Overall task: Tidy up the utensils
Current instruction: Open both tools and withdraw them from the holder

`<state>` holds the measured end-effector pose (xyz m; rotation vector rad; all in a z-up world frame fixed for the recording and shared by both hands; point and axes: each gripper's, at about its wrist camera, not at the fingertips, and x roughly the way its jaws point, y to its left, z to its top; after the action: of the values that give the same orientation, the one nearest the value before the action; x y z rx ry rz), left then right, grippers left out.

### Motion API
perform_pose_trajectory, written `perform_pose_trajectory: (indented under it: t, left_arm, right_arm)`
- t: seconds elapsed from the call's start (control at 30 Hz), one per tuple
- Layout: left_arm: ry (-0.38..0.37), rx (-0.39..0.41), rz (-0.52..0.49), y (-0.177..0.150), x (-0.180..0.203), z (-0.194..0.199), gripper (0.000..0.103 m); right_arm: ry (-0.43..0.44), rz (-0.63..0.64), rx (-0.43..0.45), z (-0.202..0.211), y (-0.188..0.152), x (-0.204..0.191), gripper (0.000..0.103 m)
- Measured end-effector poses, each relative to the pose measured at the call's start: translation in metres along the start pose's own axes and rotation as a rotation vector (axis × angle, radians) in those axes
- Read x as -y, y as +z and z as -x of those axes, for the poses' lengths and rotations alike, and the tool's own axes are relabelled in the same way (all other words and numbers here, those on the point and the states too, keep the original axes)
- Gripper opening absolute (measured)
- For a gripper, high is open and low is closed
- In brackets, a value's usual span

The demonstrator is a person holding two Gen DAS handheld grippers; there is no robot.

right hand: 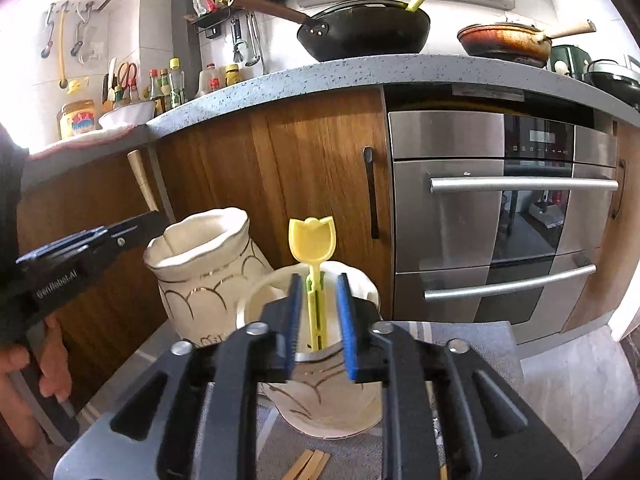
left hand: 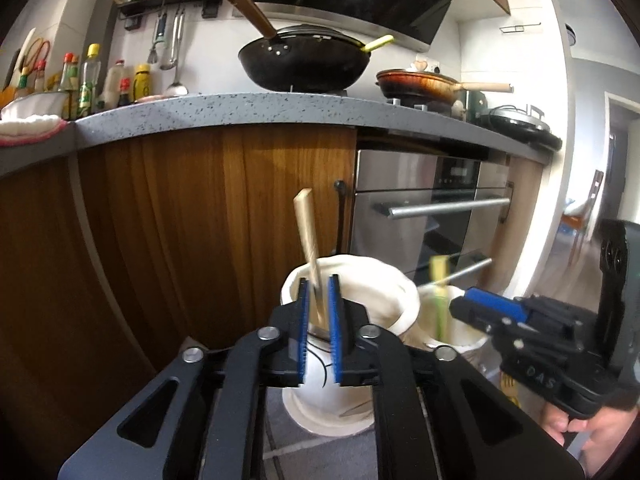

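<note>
The pale wooden-handled utensil [left hand: 307, 236] stands leaning in the left of two cream ceramic vases with gold scallop lines [left hand: 352, 300], its handle rising above the rim so it can be pulled out later. The left gripper [left hand: 318, 320] straddles that handle with its jaws narrow; a slim gap seems to show on each side, so I judge the grip released rather than pressing. Just beside it, the yellow plastic tulip-topped utensil [right hand: 313, 256] stands upright in the second cream vase [right hand: 360, 280], head up. The right gripper [right hand: 318, 320] has its jaws parted clear of the stem, nothing held. Both vases sit close together on a grey striped mat [right hand: 472, 344] on the floor, before the wood cabinet doors [right hand: 312, 168]. Flat wooden sticks [right hand: 310, 466] lie on the mat nearer the camera, probably waiting their turn.
</note>
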<state>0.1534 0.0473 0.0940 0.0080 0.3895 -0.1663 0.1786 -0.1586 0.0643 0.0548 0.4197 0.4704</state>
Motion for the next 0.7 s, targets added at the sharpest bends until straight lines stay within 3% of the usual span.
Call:
perform_pose_trajectory:
  t: [0.07,0.13,0.27,0.33,0.43,0.5,0.7]
  left_arm:
    - [0.014,-0.002,-0.002,0.001,0.000,0.002,0.024]
    - [0.022,0.004,0.007,0.002,0.000,0.006,0.043]
    - [0.036,0.024,0.017,0.004,0.000,0.019,0.062]
    - [0.051,0.037,0.018,0.005,0.001,0.026,0.080]
    - [0.080,0.057,0.021,0.004,0.003,0.040,0.092]
    - [0.091,0.061,0.023,0.004,0.005,0.048,0.093]
    - [0.108,0.072,0.029,-0.003,0.011,0.072,0.096]
  right_arm:
    - [0.019,-0.006,0.017,0.006,0.002,0.001,0.049]
    - [0.020,-0.005,0.033,0.013,0.005,0.002,0.053]
    - [0.028,-0.023,0.058,0.028,0.011,0.006,0.071]
    - [0.027,-0.030,0.068,0.038,0.012,0.009,0.081]
    - [0.027,-0.032,0.085,0.053,0.012,0.012,0.091]
    - [0.016,-0.038,0.102,0.064,0.011,0.015,0.098]
    - [-0.011,-0.064,0.121,0.092,0.007,0.026,0.098]
